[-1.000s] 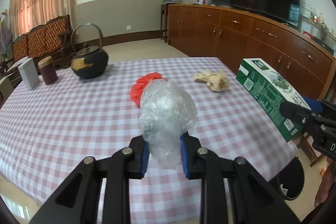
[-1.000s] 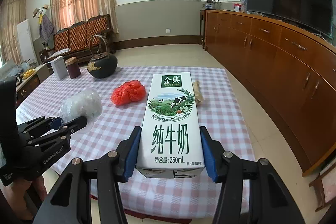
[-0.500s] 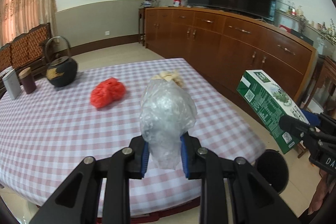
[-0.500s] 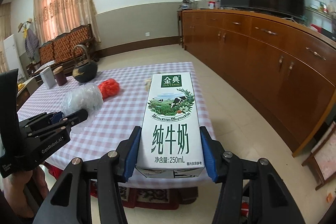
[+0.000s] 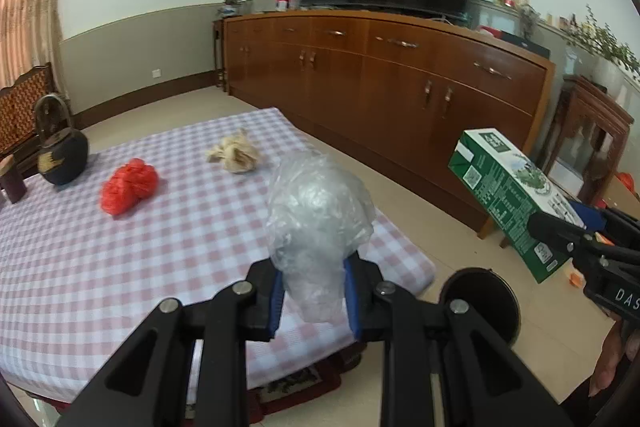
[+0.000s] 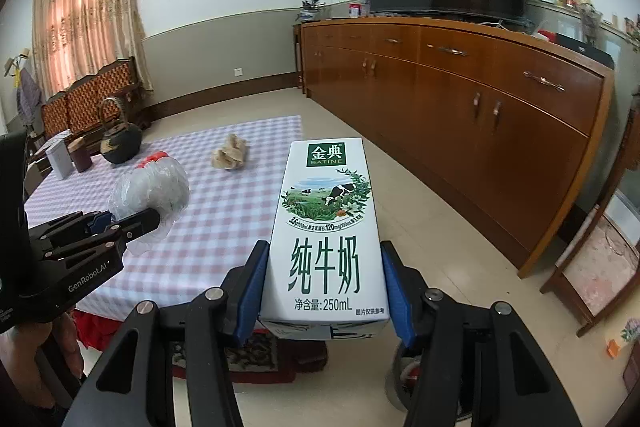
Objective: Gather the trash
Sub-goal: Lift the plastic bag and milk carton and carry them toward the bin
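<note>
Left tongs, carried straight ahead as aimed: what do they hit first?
Probably nothing on the table: the left tongs, shut on the plastic bag, aim past the tablecloth corner toward the sideboard, though depth is unclear.

You are looking at two grippers: the left gripper [image 5: 314, 293] and the right gripper [image 6: 326, 285]; each is carrying one item, so you are holding one clear bag [image 5: 318, 223] and one milk carton [image 6: 326, 239]; two scraps are lying on the one table [image 5: 120, 267], namely one red bag [image 5: 128, 185] and one paper wad [image 5: 236, 155]; one kettle [image 5: 62, 155], one brown canister [image 6: 81, 155] and one tin [image 6: 60, 159] are standing there too; one bin [image 5: 482, 303] is sitting on the floor.
</note>
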